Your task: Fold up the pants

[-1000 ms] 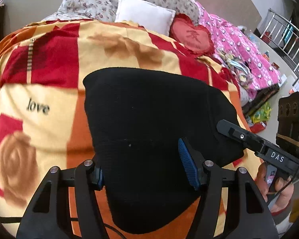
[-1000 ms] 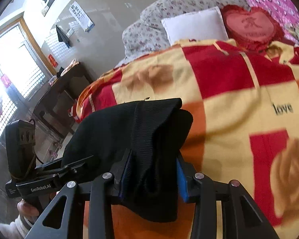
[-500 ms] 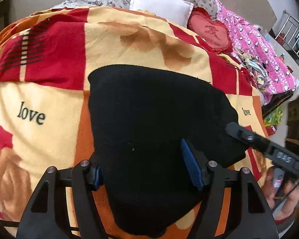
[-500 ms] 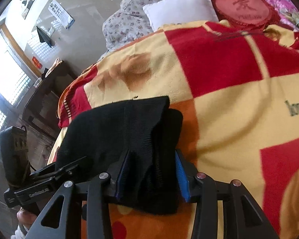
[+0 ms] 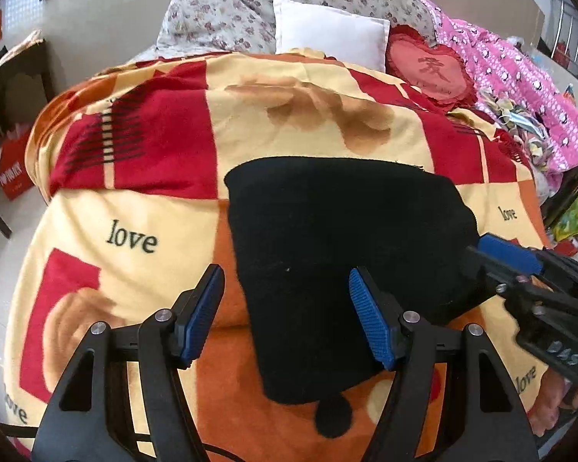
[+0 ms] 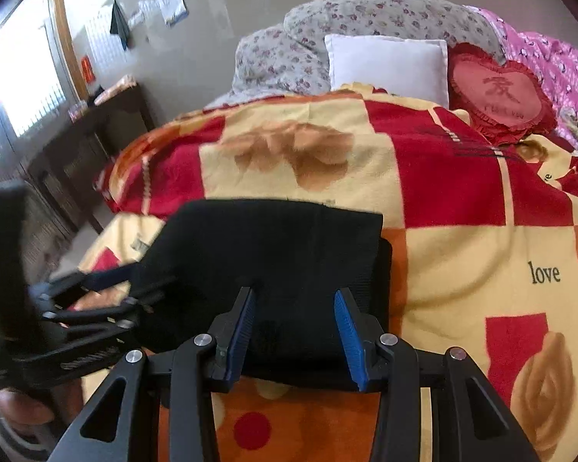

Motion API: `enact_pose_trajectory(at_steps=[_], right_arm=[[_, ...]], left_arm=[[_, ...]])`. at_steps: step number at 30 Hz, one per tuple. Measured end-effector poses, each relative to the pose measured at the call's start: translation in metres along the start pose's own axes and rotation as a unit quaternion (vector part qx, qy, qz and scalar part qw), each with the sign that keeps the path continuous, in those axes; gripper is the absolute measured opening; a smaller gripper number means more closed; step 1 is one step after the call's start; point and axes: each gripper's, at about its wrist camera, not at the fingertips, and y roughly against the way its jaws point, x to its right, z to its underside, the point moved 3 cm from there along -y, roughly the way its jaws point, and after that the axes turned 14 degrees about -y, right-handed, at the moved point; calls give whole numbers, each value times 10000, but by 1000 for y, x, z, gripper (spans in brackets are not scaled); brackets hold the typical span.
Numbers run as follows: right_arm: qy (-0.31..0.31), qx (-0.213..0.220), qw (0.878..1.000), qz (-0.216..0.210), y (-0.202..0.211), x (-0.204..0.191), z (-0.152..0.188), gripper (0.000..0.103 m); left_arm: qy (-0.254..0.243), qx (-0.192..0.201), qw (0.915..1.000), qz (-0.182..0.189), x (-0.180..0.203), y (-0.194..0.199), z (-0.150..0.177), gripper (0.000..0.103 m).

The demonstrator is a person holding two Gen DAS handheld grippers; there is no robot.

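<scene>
Black pants (image 5: pixel 339 254), folded into a compact block, lying flat on the red, yellow and orange blanket (image 5: pixel 142 208) that covers the bed, toward its near end. Far edge straight, near end narrower and reaching toward the cameras.

Left gripper (image 5: pixel 285 315) released: blue pads spread wide, left pad over bare blanket, right pad over the black cloth, nothing pinched between them. Seen from the right wrist as a dark, blurred shape (image 6: pixel 96 300) at the left edge of the pants; touching the cloth or just beside it, hard to say through the blur.

Right gripper (image 6: pixel 294 331) also released, fingers parted with the near edge of the pants (image 6: pixel 281 261) between them, pads clear of the fabric on both sides. From the left wrist, its blue-tipped finger (image 5: pixel 508 254) right at the right edge of the pants, possibly touching.

Pants thicker on the right side in the right wrist view, with a second layer showing beneath the top one.

At the head of the bed, a white pillow (image 5: pixel 327 34) leaning on a floral cushion (image 5: pixel 219 23), a red heart-shaped cushion (image 5: pixel 431 69) just beside it, and a pink patterned quilt (image 5: pixel 520 88) farther right. "love" (image 5: pixel 131 236) printed on the blanket left of the pants.
</scene>
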Motion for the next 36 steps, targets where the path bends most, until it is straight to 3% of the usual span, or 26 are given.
enact_pose_trajectory(at_steps=[7, 17, 30, 36], right_arm=[[209, -4, 9991, 369, -16, 3, 14, 42], [9, 286, 9991, 326, 19, 6, 10, 41], [-121, 245, 9991, 330, 34, 6, 22, 41], [-131, 201, 9991, 353, 37, 6, 25, 41]], left_arm=[[182, 50, 9998, -18, 0, -6, 4, 67], [-114, 116, 9989, -429, 10, 4, 4, 67], [-115, 312, 9959, -843, 14, 33, 14, 67], [-107, 371, 9957, -845, 15, 41, 21, 67]])
